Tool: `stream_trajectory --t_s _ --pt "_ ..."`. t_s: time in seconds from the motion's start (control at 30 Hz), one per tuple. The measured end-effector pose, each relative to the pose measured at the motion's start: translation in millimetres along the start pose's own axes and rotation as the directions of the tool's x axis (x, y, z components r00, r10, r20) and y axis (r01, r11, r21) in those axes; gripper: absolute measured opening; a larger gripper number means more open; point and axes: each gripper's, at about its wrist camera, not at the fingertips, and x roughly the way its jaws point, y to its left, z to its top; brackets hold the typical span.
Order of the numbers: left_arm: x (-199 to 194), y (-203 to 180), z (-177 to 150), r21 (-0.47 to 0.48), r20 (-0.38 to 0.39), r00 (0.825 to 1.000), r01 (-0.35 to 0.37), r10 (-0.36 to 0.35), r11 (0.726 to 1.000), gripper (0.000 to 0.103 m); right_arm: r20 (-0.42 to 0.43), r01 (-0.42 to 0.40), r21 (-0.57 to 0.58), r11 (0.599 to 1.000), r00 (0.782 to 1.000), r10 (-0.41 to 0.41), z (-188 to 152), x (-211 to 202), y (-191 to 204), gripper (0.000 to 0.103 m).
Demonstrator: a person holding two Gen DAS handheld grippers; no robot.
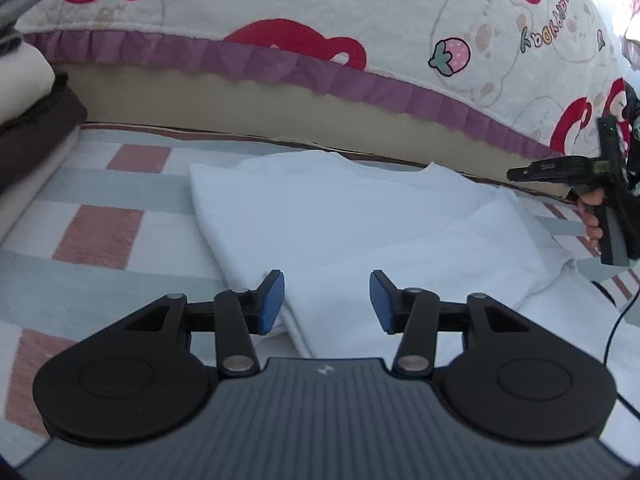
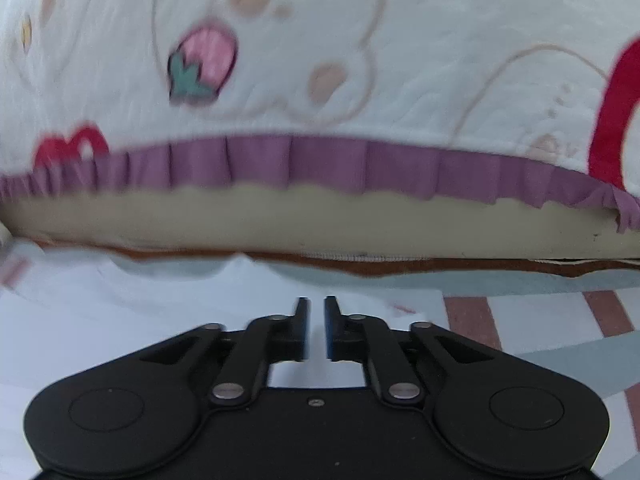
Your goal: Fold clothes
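A white folded cloth garment lies flat on a checked bed sheet patterned in pale grey, white and dusty pink squares. The garment sits in the middle of the sheet, its long folded edge running from the far left toward the near centre, with a looser layer spreading to the right.

In the left wrist view, the left gripper hovers just above the near edge of the garment. Its two blue-padded fingers stand moderately apart, and nothing is pinched between them; the white fabric shows through the gap.

At the far right edge of that view, a hand grasps the black handle of the right gripper, held above the right side of the garment.

In the right wrist view, which is slightly blurred, the right gripper's black fingers stand close together with only a narrow gap. White fabric lies beneath them, but nothing is clamped between them. The pink and grey squares of the sheet show to the right.

Behind the garment rises a thick cream quilt printed with red shapes, a pink strawberry and cartoon outlines, edged with a pleated purple frill. Under the frill runs a beige mattress side.

At the far left of the left wrist view is a stack of folded clothes in cream, dark brown and grey. A thin black cable trails over the sheet at the near right.
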Motion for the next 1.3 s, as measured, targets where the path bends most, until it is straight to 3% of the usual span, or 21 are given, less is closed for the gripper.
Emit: stream_trajectory --t_s 0.1,0.33,0.43,0.57,0.63,0.67,0.7,0.77,0.9,1.0,1.17,1.23,1.3 --pt "5 -3 1 0.027 0.002 1.000 -0.009 0.008 1.000 0.047 -0.013 -0.026 0.054 0.998 1.000 0.027 -1 -8 -27 0.034" --pt "23 -6 7 0.107 -0.031 0.999 -0.024 0.028 0.994 0.047 -0.087 -0.036 -0.004 0.999 0.996 0.036 -12 -1 -41 0.034" --pt "32 -3 13 0.169 -0.042 0.997 -0.049 0.057 0.984 0.058 -0.113 -0.022 0.000 1.000 0.993 0.022 -16 17 -46 0.044" --pt "41 -5 24 0.183 -0.070 0.996 0.065 -0.053 0.981 0.068 -0.142 0.000 0.050 0.999 0.990 0.007 -22 40 -54 0.045" --pt "54 -12 24 0.229 -0.115 0.993 0.063 -0.037 0.971 0.071 -0.148 -0.005 0.082 0.997 0.989 0.017 -25 48 -58 0.044" --pt "63 -14 22 0.249 -0.147 0.989 0.053 -0.017 0.967 0.071 -0.148 -0.029 0.108 0.994 0.988 0.045 -25 49 -62 0.039" --pt "66 -14 19 0.252 -0.152 0.988 0.053 -0.014 0.966 0.073 -0.149 -0.054 0.136 0.989 0.986 0.074 -24 50 -66 0.009" --pt "70 -10 15 0.226 -0.150 0.988 0.071 -0.037 0.972 0.089 -0.144 -0.074 0.169 0.983 0.985 0.099 -21 49 -72 0.008" --pt "65 -3 8 0.162 -0.140 0.986 0.115 -0.092 0.980 0.090 -0.148 -0.061 0.081 0.995 0.986 0.072 -19 46 -66 0.007" --pt "61 -10 4 0.207 -0.160 0.984 0.113 -0.080 0.972 0.084 -0.146 -0.066 0.075 0.995 0.986 0.076 -19 46 -67 0.007" --pt "52 -18 6 0.215 -0.182 0.982 0.080 -0.040 0.973 0.016 -0.137 -0.078 0.061 0.995 0.987 0.086 -21 47 -68 0.008" --pt "49 -14 11 0.141 -0.179 0.982 0.079 -0.053 0.987 0.008 -0.120 -0.097 0.053 0.994 0.987 0.103 -21 44 -70 0.007" --pt "39 -19 18 0.137 -0.135 0.990 0.065 -0.047 0.988 0.007 -0.091 -0.109 0.040 0.993 0.990 0.112 -20 38 -71 0.007"
